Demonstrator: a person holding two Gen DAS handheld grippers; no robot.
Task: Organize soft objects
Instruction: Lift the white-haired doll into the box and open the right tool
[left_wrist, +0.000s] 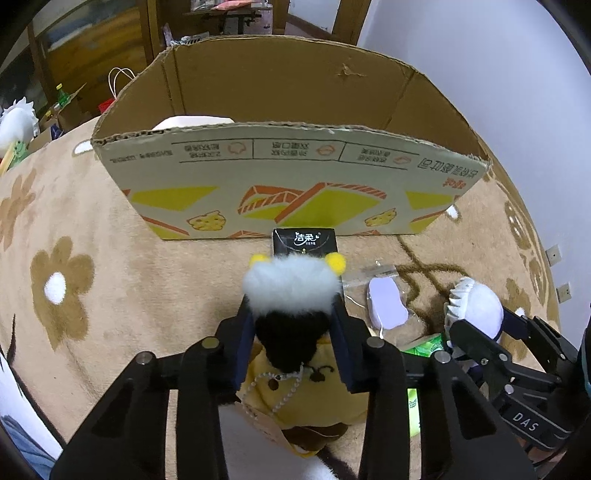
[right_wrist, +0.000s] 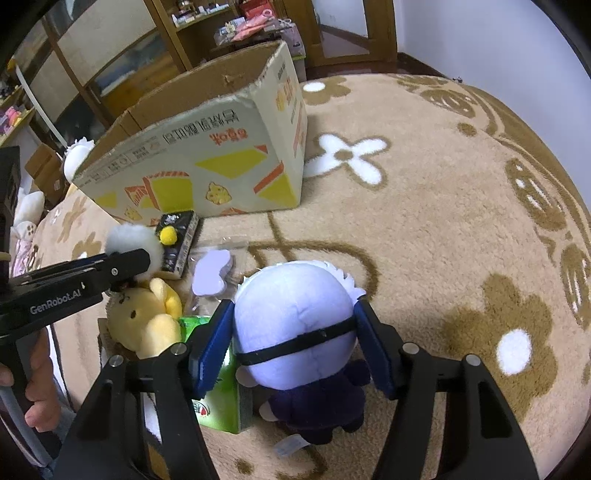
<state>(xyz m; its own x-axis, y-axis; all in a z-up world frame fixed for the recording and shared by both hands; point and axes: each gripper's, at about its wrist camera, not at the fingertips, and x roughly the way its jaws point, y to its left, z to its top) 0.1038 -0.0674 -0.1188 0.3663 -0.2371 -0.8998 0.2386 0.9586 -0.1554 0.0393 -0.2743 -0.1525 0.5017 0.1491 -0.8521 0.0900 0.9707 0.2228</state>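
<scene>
A yellow plush (left_wrist: 295, 391) in a black hat with a white fur brim (left_wrist: 291, 288) lies on the beige flowered rug (left_wrist: 110, 229). My left gripper (left_wrist: 293, 314) is shut on that hat, a dark pad on each side. The same plush (right_wrist: 144, 317) shows in the right wrist view, under the left gripper (right_wrist: 140, 264). My right gripper (right_wrist: 293, 343) is shut on the head of a white-haired doll (right_wrist: 295, 317) with a black blindfold and dark blue clothes. Beyond both toys stands an open cardboard box (left_wrist: 295, 177); a white plush (left_wrist: 192, 122) peeks over its near wall.
A black tissue pack (left_wrist: 303, 240) lies against the box. A lilac item in a clear bag (left_wrist: 388, 306) and a green tissue pack (right_wrist: 221, 398) lie between the two toys. A hand (right_wrist: 37, 387) holds the left gripper. Wooden furniture stands behind the box.
</scene>
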